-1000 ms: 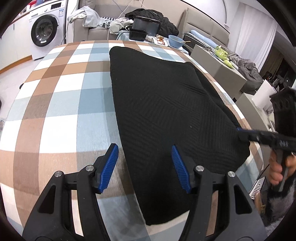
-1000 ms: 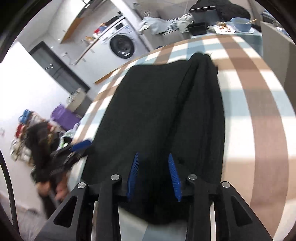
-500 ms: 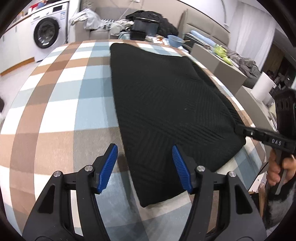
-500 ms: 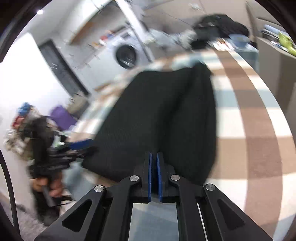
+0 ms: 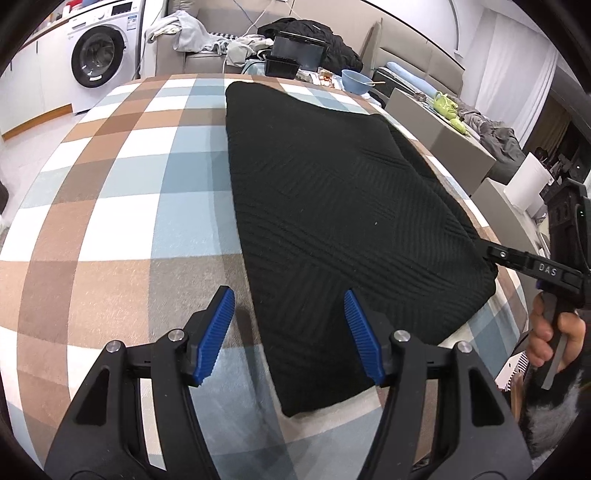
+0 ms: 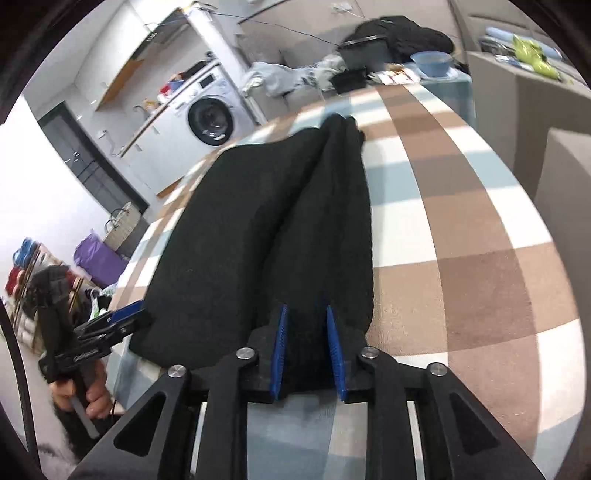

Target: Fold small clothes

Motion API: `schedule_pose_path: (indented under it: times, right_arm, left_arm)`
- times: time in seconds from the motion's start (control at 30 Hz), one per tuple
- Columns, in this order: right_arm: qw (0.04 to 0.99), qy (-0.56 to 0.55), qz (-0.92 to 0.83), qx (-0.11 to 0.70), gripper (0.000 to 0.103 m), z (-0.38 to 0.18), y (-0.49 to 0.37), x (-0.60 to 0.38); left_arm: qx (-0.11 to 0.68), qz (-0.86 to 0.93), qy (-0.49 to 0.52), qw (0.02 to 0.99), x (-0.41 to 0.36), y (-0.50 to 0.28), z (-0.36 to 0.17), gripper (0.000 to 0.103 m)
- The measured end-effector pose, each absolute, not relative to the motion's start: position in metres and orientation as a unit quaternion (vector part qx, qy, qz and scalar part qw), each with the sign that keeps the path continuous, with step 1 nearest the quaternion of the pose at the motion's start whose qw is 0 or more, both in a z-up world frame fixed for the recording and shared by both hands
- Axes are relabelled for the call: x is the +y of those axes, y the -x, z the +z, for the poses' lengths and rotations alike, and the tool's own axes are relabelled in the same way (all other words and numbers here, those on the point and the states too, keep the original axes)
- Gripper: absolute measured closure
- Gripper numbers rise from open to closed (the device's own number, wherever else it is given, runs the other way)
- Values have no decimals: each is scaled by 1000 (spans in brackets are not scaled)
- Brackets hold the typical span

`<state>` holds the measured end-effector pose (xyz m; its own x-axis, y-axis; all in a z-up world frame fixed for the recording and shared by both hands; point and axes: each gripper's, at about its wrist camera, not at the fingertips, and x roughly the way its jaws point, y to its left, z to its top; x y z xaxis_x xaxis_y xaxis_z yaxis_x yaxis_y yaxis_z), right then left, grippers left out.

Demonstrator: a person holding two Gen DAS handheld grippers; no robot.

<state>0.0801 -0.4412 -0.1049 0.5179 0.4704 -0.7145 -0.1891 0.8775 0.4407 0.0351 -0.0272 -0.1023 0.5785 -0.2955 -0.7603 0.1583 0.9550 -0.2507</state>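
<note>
A black knitted garment (image 5: 332,206) lies flat and lengthwise on the checked tablecloth (image 5: 122,206). My left gripper (image 5: 288,332) is open and hovers astride the garment's near left edge, without pressing on it. In the right wrist view the garment (image 6: 266,229) shows a long fold ridge down its middle. My right gripper (image 6: 304,343) sits at the near hem; its jaws are opening, and black fabric fills the narrow gap between the blue pads (image 6: 279,350). Each view also shows the other tool: the right gripper (image 5: 491,254) at the hem's right corner, the left gripper (image 6: 125,317) at the left.
The table's far end holds a black box (image 5: 295,50) and a blue bowl (image 5: 356,79). A washing machine (image 5: 98,61) stands at the back left, and a sofa with piled clothes (image 5: 192,35) behind the table. A grey cabinet (image 5: 443,140) flanks the right side. A hand (image 5: 554,332) grips the right tool.
The right gripper closed to fully shut in front of the hem, then parted again and slid forward and down, so the hem now lies between its pads. The left gripper stayed open.
</note>
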Motion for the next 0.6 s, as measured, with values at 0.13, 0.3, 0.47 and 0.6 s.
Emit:
schedule_pose_path:
  times: [0.13,0.3,0.47,0.6]
  right_arm:
    - [867,-138,199,436,85,-103,-91,-429]
    - [903,-127,209,353,98,-65,-74,-425]
    - [885,-127,144,423,98,-95,-93,-439]
    - [883,-133,136,429,93,-99,-89,-442]
  left_arm:
    - [438,-130,78,886,-30,-41,-99,44]
    - [430,-131,80,889,-32,-44,-93,44]
    - [435,-130,85,887,-31,-50,-96,44]
    - [439,-134,86,884,-31,-51,-99,44]
